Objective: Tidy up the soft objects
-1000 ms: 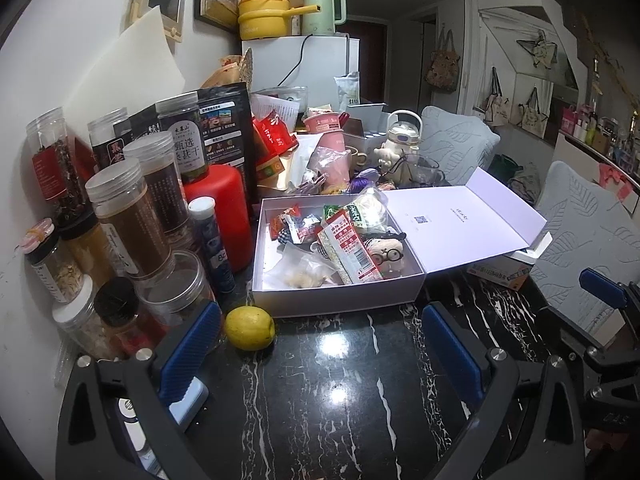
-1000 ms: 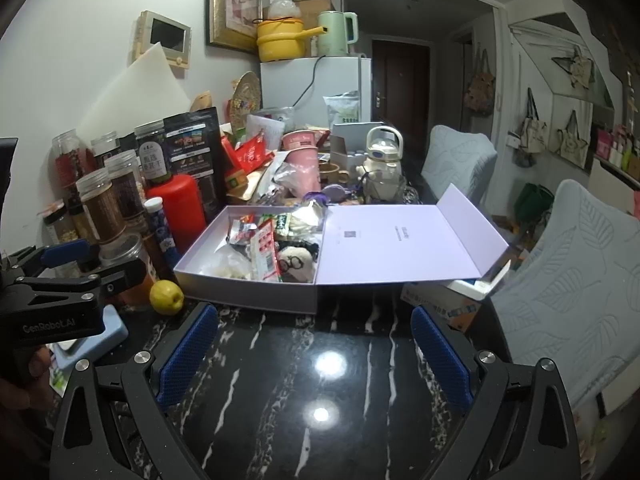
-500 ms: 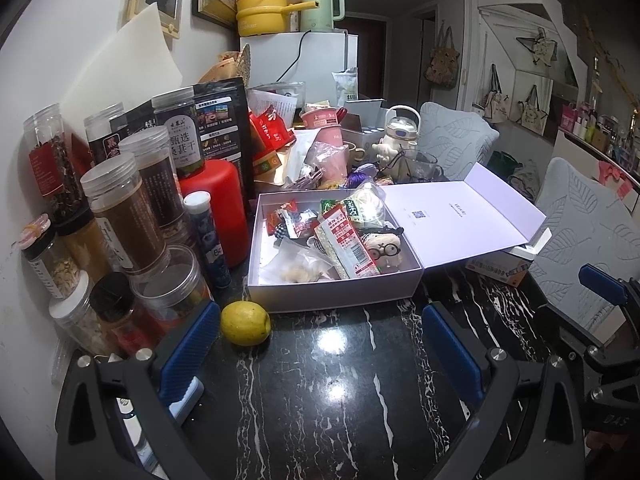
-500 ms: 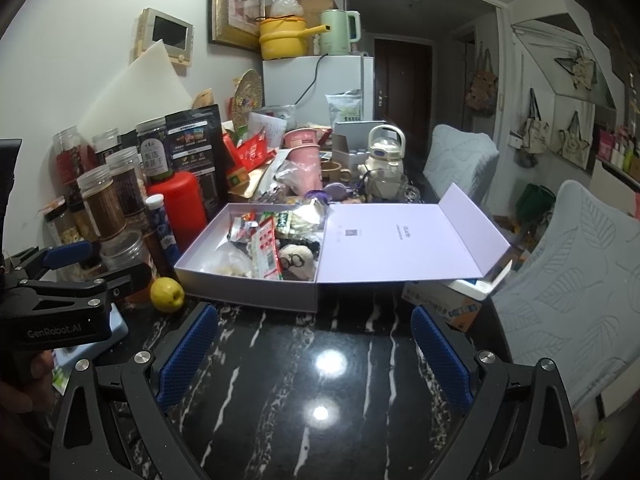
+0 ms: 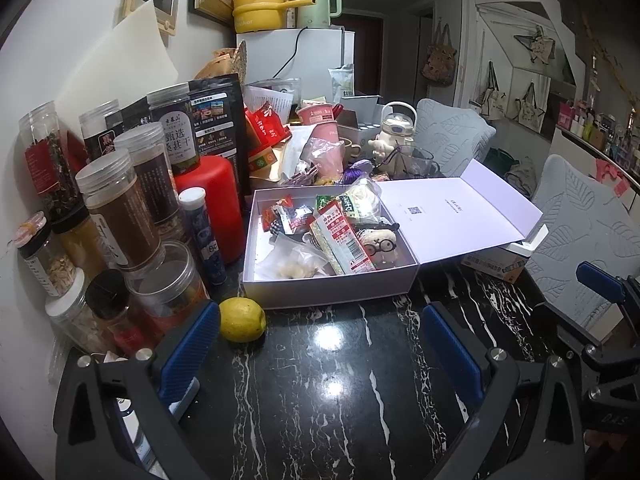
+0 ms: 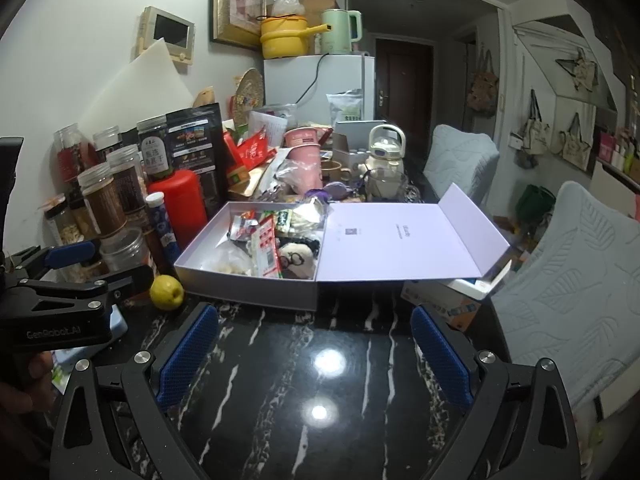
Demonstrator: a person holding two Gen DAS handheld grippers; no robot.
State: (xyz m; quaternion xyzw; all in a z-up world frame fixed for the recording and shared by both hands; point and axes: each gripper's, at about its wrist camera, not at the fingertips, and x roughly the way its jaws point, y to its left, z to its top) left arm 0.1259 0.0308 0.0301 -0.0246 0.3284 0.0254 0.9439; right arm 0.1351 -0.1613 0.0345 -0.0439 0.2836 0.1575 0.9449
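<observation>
Not much is diff vs a sec ago. In the left view the box (image 5: 328, 292) and lemon (image 5: 242, 319) sit a bit lower and nearer than 1 s back, so the left tool (image 5: 320, 344) creeps fwd a little. The right view looks abt the same as before. Nothing gets picked up or put down in that time, so the soft things lie the same way.

Both tools are wide open w/ nothing between the blue pads. The left tool hangs over the black tabletop (image 5: 320, 392), and the right tool (image 6: 314, 340) does too.

Where the soft stuff is: the box is just ahead of both tools, lid flopped open to the right. Inside lie snack packs (image 5: 340, 236), a clear bag (image 5: 292, 266) and a small plush w/ glasses (image 5: 380, 244). More soft bags pile up behind the box, far from the tools. This fits 2 stories: filling the box w/ soft things is partway, or it's done and the lid just needs shutting. Can't tell which.

View diffs: the left view shows the jars (image 5: 116, 216) up close at the tool's left, and the right tool's blue tip at the far right edge. The right view shows the left tool (image 6: 86, 268) from the side w/ a hand (image 6: 16, 396) under it, plus more of the lid (image 6: 404, 236) and the chair (image 6: 568, 304).
</observation>
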